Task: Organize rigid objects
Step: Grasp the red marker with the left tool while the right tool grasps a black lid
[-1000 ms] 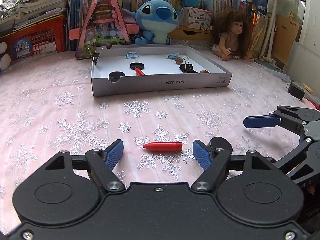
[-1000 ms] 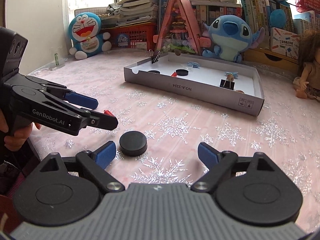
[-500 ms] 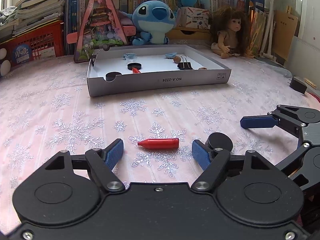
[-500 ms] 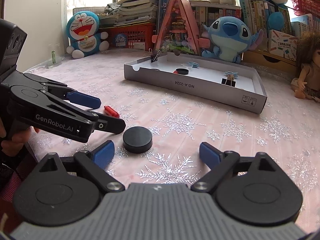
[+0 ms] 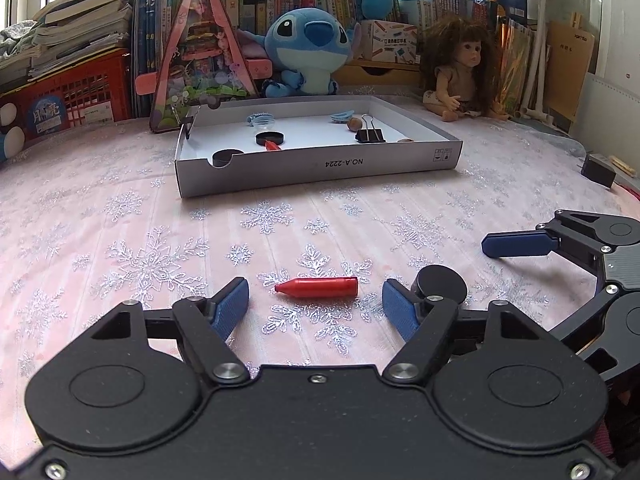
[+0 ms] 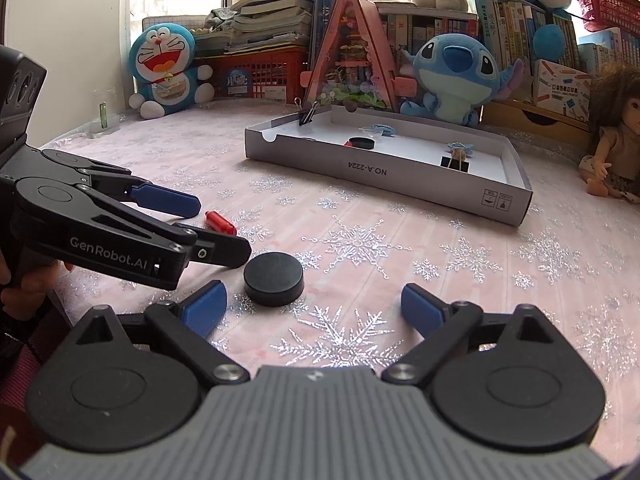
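A red bullet-shaped piece [image 5: 317, 287] lies on the pink snowflake cloth, just ahead of my open left gripper [image 5: 316, 309]; it also shows in the right wrist view [image 6: 220, 223]. A black disc [image 6: 274, 278] lies just ahead of my open right gripper [image 6: 312, 307], nearer its left finger; in the left wrist view the black disc [image 5: 441, 282] sits behind my right fingertip. A shallow white box [image 5: 320, 168] farther back holds black discs, a red piece, binder clips and small blue items. Both grippers are empty.
A triangular pink toy house [image 5: 200, 56], a blue plush [image 5: 308, 46] and a doll [image 5: 460, 72] stand behind the box. A small black block [image 5: 598, 170] lies at the right. A blue cat plush [image 6: 164, 70] sits at the back left.
Both grippers have lowered and drawn back slightly; the box looks a little farther. The red piece and black disc have not moved. Both stay open.
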Demonstrator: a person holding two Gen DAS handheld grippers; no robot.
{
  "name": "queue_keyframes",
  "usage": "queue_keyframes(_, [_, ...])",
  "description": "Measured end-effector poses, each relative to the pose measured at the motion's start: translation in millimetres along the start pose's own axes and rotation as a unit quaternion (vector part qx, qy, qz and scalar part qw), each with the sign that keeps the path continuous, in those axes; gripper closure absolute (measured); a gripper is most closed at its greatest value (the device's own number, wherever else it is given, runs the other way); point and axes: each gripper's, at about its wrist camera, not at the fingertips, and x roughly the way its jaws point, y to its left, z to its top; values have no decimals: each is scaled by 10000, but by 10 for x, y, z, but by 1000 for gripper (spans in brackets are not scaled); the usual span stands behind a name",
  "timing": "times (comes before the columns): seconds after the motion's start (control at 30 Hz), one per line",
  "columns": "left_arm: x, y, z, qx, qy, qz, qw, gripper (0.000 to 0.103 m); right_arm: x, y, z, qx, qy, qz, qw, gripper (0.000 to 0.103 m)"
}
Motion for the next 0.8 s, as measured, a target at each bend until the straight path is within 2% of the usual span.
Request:
queue_keyframes(0.13, [-12, -2, -5, -13, -23, 15, 10000, 35, -2, -1, -3, 0, 3, 6, 10000, 5])
queue_keyframes(0.37, [-38, 7, -3, -62, -83, -13, 9999, 59, -7, 2, 8, 25, -31, 37, 10000, 5])
queue_keyframes(0.43, [-46, 22, 1, -140, -110, -33, 9998, 61, -29, 8, 7, 39, -76, 85, 9999, 9])
queue_keyframes(0.63, [-57, 27, -5, -189, -185, 73, 9996, 61, -83, 69, 11, -6, -230, 239, 9995, 32])
queue_keyframes(0.7, [-55, 23, -10, -197, -194, 98, 9996, 61, -86, 83, 11, 7, -244, 279, 9993, 45])
queue_keyframes(0.8, [-57, 16, -21, -212, -201, 123, 9995, 61, -95, 105, 4, 41, -314, 267, 9991, 58])
